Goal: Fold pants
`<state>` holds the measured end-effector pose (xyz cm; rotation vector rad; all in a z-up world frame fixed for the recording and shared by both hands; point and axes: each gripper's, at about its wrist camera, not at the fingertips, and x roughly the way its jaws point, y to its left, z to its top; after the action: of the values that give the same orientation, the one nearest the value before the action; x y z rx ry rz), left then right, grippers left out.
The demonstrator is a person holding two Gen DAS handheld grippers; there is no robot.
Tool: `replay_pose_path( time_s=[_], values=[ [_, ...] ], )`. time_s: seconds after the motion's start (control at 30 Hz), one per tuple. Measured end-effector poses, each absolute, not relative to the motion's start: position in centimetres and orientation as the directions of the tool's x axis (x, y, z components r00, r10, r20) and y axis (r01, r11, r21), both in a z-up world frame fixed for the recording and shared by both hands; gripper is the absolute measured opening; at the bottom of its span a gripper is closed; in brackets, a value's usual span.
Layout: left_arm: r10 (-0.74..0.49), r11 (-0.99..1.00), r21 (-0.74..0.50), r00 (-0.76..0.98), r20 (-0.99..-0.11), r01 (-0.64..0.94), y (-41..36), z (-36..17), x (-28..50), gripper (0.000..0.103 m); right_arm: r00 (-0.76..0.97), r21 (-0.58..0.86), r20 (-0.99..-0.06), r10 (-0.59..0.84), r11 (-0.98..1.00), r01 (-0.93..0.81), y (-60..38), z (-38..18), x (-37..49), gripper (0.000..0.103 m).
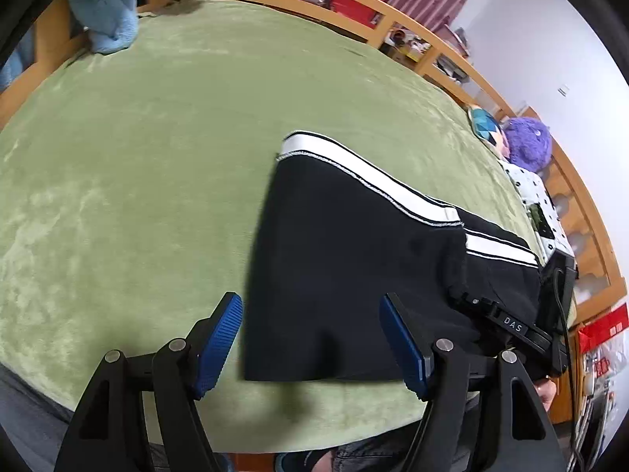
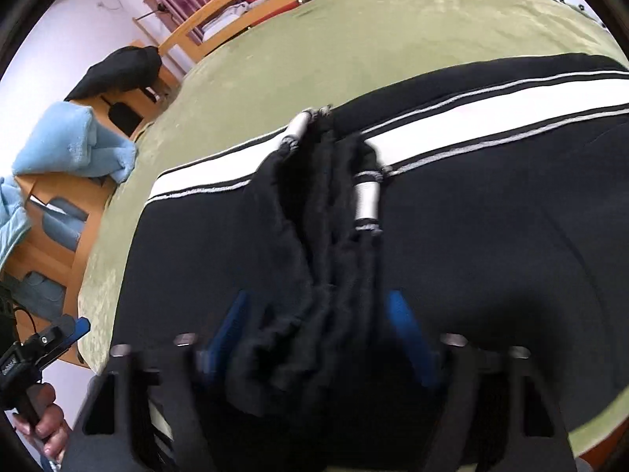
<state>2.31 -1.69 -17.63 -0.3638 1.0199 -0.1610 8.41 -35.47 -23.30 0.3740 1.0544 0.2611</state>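
Note:
Black pants (image 1: 346, 275) with white side stripes lie folded on the green blanket (image 1: 157, 157). My left gripper (image 1: 310, 338) is open and empty, its blue pads just above the near left corner of the pants. In the right wrist view the pants (image 2: 491, 236) fill the frame. My right gripper (image 2: 318, 338) holds a bunched fold of black fabric (image 2: 314, 255) between its blue pads, with the jaws still fairly wide. The right gripper also shows in the left wrist view (image 1: 507, 322), at the right edge of the pants.
A light blue towel (image 1: 106, 11) lies at the far left corner of the bed. A purple plush (image 1: 526, 143) and a dotted cushion (image 1: 534, 196) sit at the right. A wooden rail (image 1: 354, 11) runs round the bed. My left gripper shows in the right wrist view (image 2: 59, 338).

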Motion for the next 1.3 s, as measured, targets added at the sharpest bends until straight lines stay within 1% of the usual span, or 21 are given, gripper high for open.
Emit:
replay_pose_path(
  time_s=[0.07, 0.17, 0.23, 0.27, 0.3, 0.33, 0.4, 0.43, 0.53, 0.6, 0.7, 0.77, 0.8, 0.83, 0.87, 0.9, 1.0, 1.07, 1.2, 1.27, 1.3],
  values=[
    [-0.285, 0.931, -0.363, 0.528, -0.800, -0.047, -1.3, -17.5, 2.5, 0.070, 0.535, 0.392, -0.754, 0.380, 0.915, -0.098, -35.1, -21.7, 8.2, 0.023],
    [-0.293, 0.928, -0.371, 0.542, -0.787, -0.037, -1.4, -17.0, 2.6, 0.070, 0.635, 0.515, -0.624, 0.455, 0.851, -0.103, -38.3, -18.4, 7.9, 0.021],
    [-0.310, 0.924, -0.381, 0.550, -0.775, -0.016, -1.9, -16.9, 2.5, 0.070, 0.664, 0.437, -0.652, 0.366, 0.897, -0.065, -39.9, -17.7, 8.2, 0.022],
    [-0.315, 0.924, -0.382, 0.548, -0.775, -0.010, -2.1, -17.0, 2.5, 0.070, 0.648, 0.412, -0.679, 0.345, 0.910, -0.051, -40.2, -18.3, 8.5, 0.024],
    [-0.318, 0.925, -0.380, 0.542, -0.778, -0.004, -2.3, -17.2, 2.7, 0.070, 0.606, 0.410, -0.714, 0.350, 0.911, -0.043, -40.5, -19.5, 8.9, 0.031],
    [-0.320, 0.927, -0.374, 0.528, -0.787, 0.004, -2.9, -17.6, 2.9, 0.070, 0.549, 0.406, -0.758, 0.352, 0.914, -0.025, -40.7, -20.9, 9.4, 0.034],
    [-0.316, 0.932, -0.362, 0.508, -0.801, 0.009, -3.5, -18.3, 3.2, 0.070, 0.491, 0.371, -0.811, 0.319, 0.928, 0.010, -41.1, -22.5, 9.3, 0.036],
    [-0.316, 0.934, -0.358, 0.500, -0.806, 0.012, -3.8, -18.6, 3.2, 0.070, 0.496, 0.373, -0.811, 0.311, 0.927, 0.029, -41.7, -22.6, 8.3, 0.036],
    [-0.305, 0.942, -0.336, 0.477, -0.824, 0.022, -4.6, -19.3, 3.4, 0.070, 0.573, 0.419, -0.755, 0.318, 0.907, 0.049, -42.8, -21.0, 4.9, 0.042],
    [-0.297, 0.945, -0.326, 0.463, -0.835, 0.018, -4.8, -19.7, 3.6, 0.070, 0.605, 0.441, -0.723, 0.334, 0.897, 0.031, -42.6, -19.8, 3.2, 0.052],
    [-0.308, 0.938, -0.346, 0.451, -0.838, -0.003, -4.7, -20.2, 3.7, 0.070, 0.599, 0.487, -0.696, 0.396, 0.873, -0.010, -42.0, -19.0, 2.8, 0.053],
    [-0.312, 0.935, -0.355, 0.452, -0.835, -0.009, -4.3, -20.2, 3.7, 0.070, 0.580, 0.477, -0.712, 0.396, 0.879, -0.014, -41.5, -19.4, 3.0, 0.054],
    [-0.311, 0.935, -0.354, 0.455, -0.834, -0.010, -4.3, -20.1, 3.6, 0.070, 0.557, 0.459, -0.737, 0.383, 0.888, -0.004, -41.2, -20.0, 3.4, 0.052],
    [-0.308, 0.936, -0.351, 0.461, -0.832, -0.009, -4.2, -19.9, 3.6, 0.070, 0.541, 0.453, -0.749, 0.383, 0.892, -0.005, -40.8, -20.4, 3.7, 0.044],
    [-0.301, 0.938, -0.345, 0.469, -0.830, -0.008, -4.2, -19.6, 3.4, 0.070, 0.541, 0.447, -0.748, 0.385, 0.894, -0.019, -40.6, -20.6, 3.7, 0.024],
    [-0.297, 0.940, -0.341, 0.474, -0.829, -0.009, -4.1, -19.4, 3.4, 0.070, 0.560, 0.441, -0.727, 0.397, 0.895, -0.063, -40.2, -20.1, 3.3, 0.020],
    [-0.301, 0.939, -0.344, 0.488, -0.819, 0.001, -4.0, -18.7, 3.1, 0.070, 0.637, 0.496, -0.626, 0.449, 0.860, -0.119, -41.2, -17.8, 1.5, 0.020],
    [-0.306, 0.938, -0.346, 0.491, -0.816, 0.009, -4.1, -18.7, 3.1, 0.070, 0.646, 0.527, -0.603, 0.468, 0.842, -0.118, -42.5, -17.3, 0.3, 0.020],
    [-0.311, 0.938, -0.345, 0.459, -0.832, 0.011, -4.8, -20.2, 4.0, 0.070, 0.534, 0.426, -0.744, 0.402, 0.901, -0.084, -40.8, -21.2, 0.2, 0.022],
    [-0.291, 0.946, -0.325, 0.434, -0.853, -0.005, -5.3, -21.7, 4.5, 0.070, 0.507, 0.411, -0.769, 0.389, 0.909, -0.074, -40.5, -22.5, 0.3, 0.023],
    [-0.277, 0.950, -0.312, 0.420, -0.864, -0.015, -5.4, -22.4, 4.6, 0.070, 0.516, 0.417, -0.760, 0.395, 0.906, -0.080, -40.7, -22.2, 0.2, 0.024]
  ],
)
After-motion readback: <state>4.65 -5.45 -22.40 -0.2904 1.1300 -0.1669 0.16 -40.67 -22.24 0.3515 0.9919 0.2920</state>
